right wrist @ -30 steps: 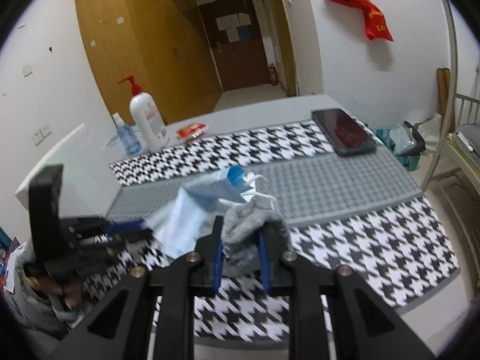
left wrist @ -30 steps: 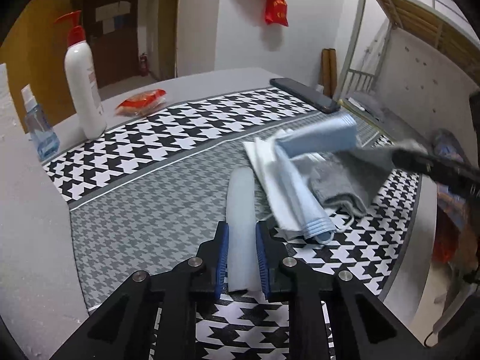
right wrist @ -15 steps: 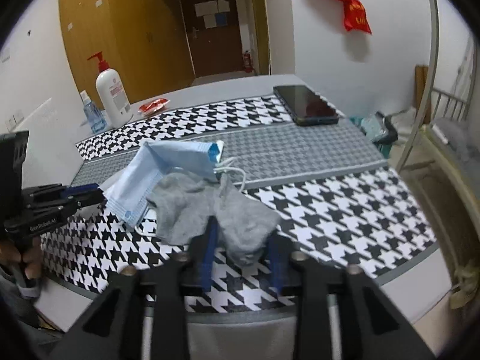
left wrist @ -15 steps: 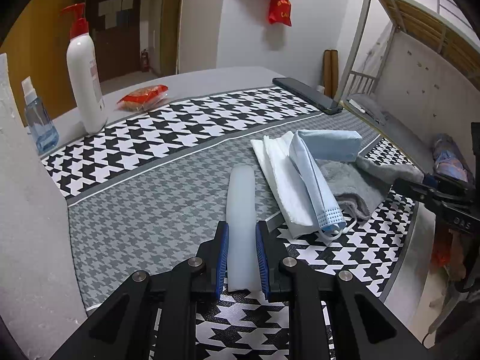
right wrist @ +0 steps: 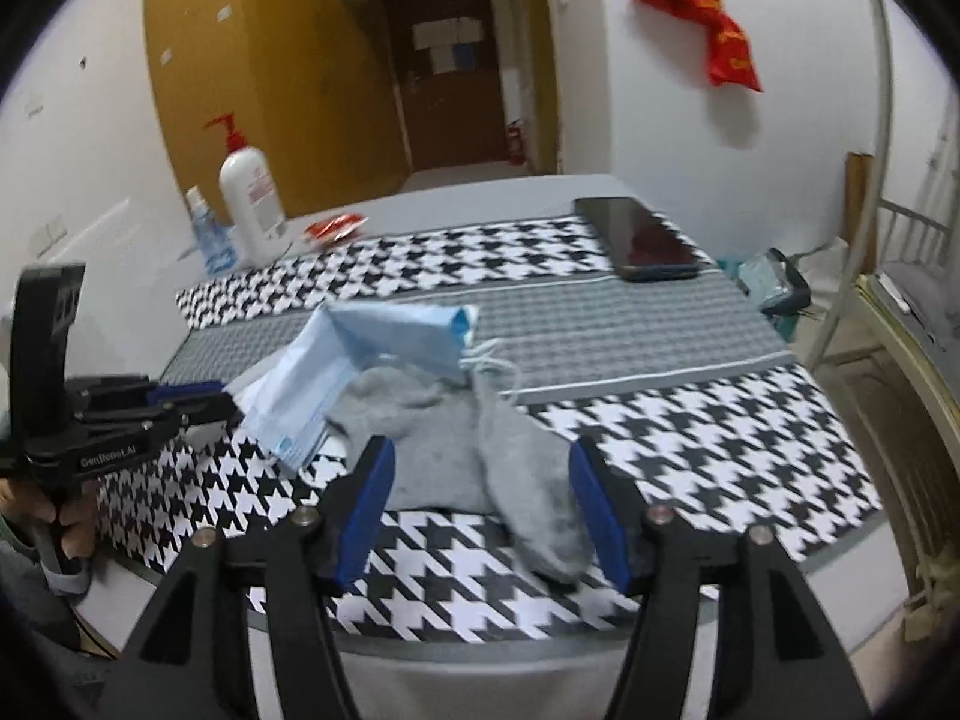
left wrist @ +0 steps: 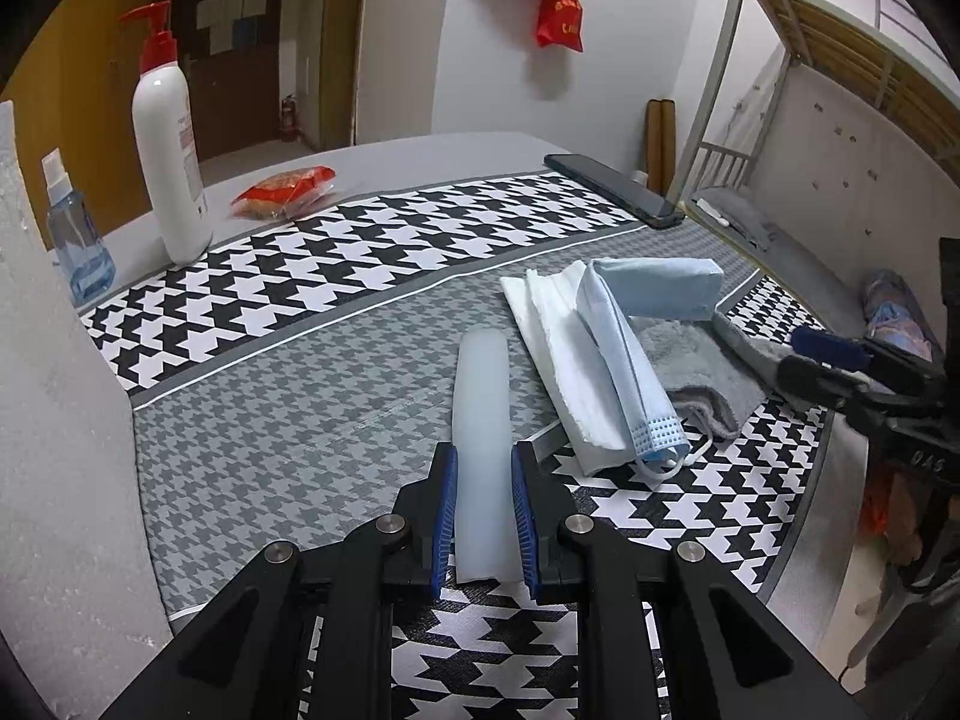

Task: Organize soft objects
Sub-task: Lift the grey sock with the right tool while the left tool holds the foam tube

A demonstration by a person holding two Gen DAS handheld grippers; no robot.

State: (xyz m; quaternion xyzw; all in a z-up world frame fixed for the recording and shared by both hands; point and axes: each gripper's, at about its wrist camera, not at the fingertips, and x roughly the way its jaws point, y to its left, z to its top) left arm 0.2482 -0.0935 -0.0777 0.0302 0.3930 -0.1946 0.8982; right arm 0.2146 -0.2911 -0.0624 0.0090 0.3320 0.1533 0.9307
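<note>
The left claw point(left wrist: 483, 519) squeezes a smooth, pale, see-through rubbery strip point(left wrist: 482, 420) with a rounded far end. The right claw point(right wrist: 480, 507) is opening; a fuzzy grey sock point(right wrist: 480, 450) lies loose between its blue pads point(right wrist: 366, 510) near the bench's point(right wrist: 690, 420) close edge. A thin blue pleated face mask point(right wrist: 360, 354) droops over the sock. The checked cloth further right is bare.

A white pump bottle point(left wrist: 170, 150) stands at the table's point(left wrist: 384, 153) far edge beside a small blue spray bottle point(left wrist: 81, 240). Near them lies a red packet point(left wrist: 285, 192); a dark phone point(right wrist: 636, 237) rests well apart.
</note>
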